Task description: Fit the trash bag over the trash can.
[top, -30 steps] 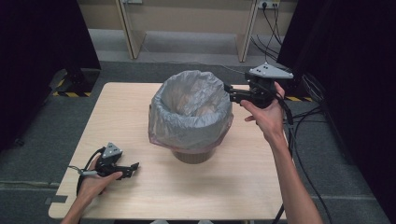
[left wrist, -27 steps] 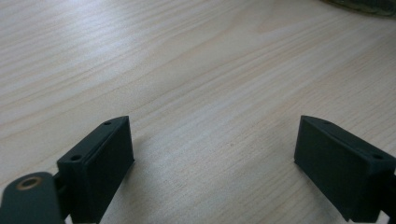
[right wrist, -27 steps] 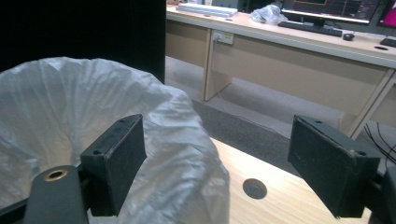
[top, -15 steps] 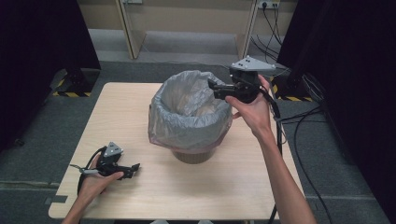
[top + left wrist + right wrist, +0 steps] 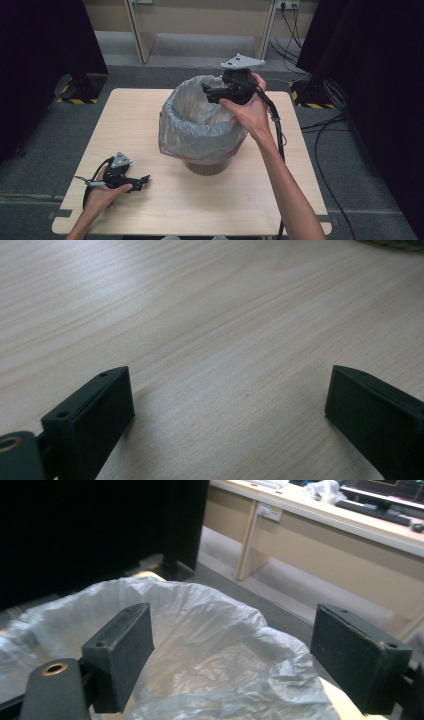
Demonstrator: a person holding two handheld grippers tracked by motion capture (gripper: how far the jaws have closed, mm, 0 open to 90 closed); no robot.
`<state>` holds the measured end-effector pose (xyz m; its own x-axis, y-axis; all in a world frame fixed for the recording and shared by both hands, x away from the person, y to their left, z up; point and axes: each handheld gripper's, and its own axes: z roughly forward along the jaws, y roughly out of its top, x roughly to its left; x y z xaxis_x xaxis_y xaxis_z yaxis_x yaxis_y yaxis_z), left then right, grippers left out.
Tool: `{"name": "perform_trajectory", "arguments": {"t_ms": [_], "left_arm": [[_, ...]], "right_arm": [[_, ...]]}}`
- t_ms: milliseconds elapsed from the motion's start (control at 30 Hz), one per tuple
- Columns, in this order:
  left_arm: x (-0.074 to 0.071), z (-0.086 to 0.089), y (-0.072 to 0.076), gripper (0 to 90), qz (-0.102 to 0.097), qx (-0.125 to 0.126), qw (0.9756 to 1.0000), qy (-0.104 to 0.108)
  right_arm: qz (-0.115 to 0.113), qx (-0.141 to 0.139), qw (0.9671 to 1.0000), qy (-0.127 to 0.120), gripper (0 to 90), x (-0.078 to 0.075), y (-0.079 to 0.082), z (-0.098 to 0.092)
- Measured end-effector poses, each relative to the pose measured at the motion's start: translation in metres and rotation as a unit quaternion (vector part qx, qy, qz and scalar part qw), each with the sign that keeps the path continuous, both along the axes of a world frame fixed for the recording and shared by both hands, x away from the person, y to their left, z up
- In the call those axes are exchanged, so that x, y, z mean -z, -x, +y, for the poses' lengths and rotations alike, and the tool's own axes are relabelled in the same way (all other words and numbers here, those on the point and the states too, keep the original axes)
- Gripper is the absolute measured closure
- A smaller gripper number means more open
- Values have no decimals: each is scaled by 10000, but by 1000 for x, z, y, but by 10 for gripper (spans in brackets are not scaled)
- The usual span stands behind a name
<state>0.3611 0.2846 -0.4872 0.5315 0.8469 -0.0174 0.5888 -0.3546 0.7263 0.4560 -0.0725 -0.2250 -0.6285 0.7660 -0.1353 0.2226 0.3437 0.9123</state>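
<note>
A bin lined with a grey plastic bag (image 5: 202,125) stands in the middle of the wooden table (image 5: 280,200). My right gripper (image 5: 207,93) hovers over the bin's far right rim, held in a hand, jaws pointing left across the opening; it is open with nothing between its jaws. In the right gripper view the bag (image 5: 210,645) spreads below my right gripper (image 5: 230,655). My left gripper (image 5: 142,181) rests on the table's near left corner, open and empty. In the left gripper view my left gripper (image 5: 227,415) lies over bare wood.
Cables (image 5: 330,125) trail on the floor right of the table. A desk (image 5: 200,20) stands beyond the table's far edge, and dark curtains (image 5: 370,65) hang on both sides. Bare tabletop lies between the bin and the near edge.
My right gripper has moved left and slightly forward, from beside the bin's right side to above its rim. The left gripper has stayed put.
</note>
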Motion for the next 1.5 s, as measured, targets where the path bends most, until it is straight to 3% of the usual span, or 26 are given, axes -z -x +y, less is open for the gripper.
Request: {"name": "perform_trajectory", "arguments": {"t_ms": [67,200,400,633,1067,1333,1500], "left_arm": [[0,0,0,43,2,0,10000,-1],[0,0,0,38,-1,-10,10000,5],[0,0,0,37,0,-9,10000,4],[0,0,0,37,0,-6,10000,5],[0,0,0,37,1,3,10000,6],[0,0,0,36,4,10,10000,-1],[0,1,0,36,7,20,10000,-3]], "right_arm": [[11,19,10000,34,177,-2,-1,1],[93,-67,9997,-213,177,-8,-2,3],[187,-128,9997,-59,177,-3,-8,17],[368,-202,9991,-48,177,0,-14,31],[768,-63,9957,516,176,20,-33,47],[1122,-87,9900,851,180,36,-40,54],[1447,-136,9819,1218,179,49,-44,58]]}}
